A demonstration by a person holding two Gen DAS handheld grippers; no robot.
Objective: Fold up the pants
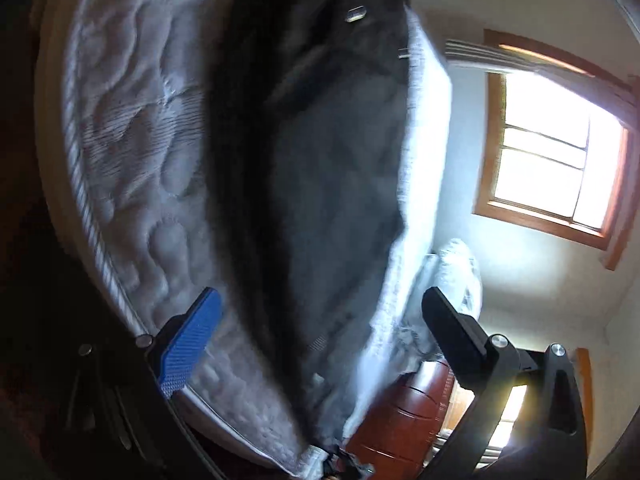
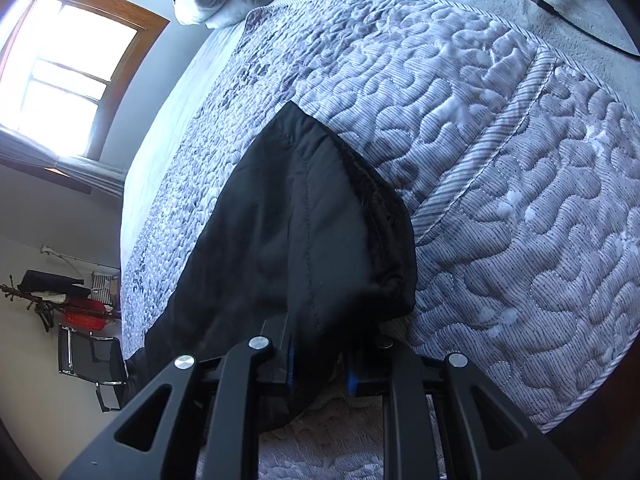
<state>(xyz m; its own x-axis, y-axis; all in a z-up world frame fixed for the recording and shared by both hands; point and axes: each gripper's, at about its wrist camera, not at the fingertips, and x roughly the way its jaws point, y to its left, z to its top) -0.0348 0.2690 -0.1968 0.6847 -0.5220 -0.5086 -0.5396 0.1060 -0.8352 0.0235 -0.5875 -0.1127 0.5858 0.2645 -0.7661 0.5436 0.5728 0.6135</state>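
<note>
Your right gripper (image 2: 320,364) is pinching the dark, stitched fabric of the black pants (image 2: 296,232), with cloth bunched between its 2 blue-padded fingers, while your left gripper (image 1: 320,344) hangs spread wide, its blue pad (image 1: 188,344) on one side and its black finger (image 1: 456,332) on the other, holding nothing. The pants lie on the grey-and-white quilted bedspread (image 2: 500,184), one end lifted toward the right gripper; in the left wrist view they run as a long dark strip (image 1: 320,160) down the bed, with small metal fittings (image 1: 355,14) showing near the far end. The main risk, as I judge it, is that your right grip has only a thin bite near the hem, so a quick pull could let the cloth slip out or drag the whole garment crooked across the quilt. With your left gripper empty, the fold may also go down skewed or bunch on 1 side. A black cable (image 2: 576,26) lies on the bed beyond the quilt and could snag if the pants sweep that way. The left wrist view is badly blurred, so you cannot tell how flat the legs lie, and the right fingertips are buried under fabric, hiding how deep the hold goes.
</note>
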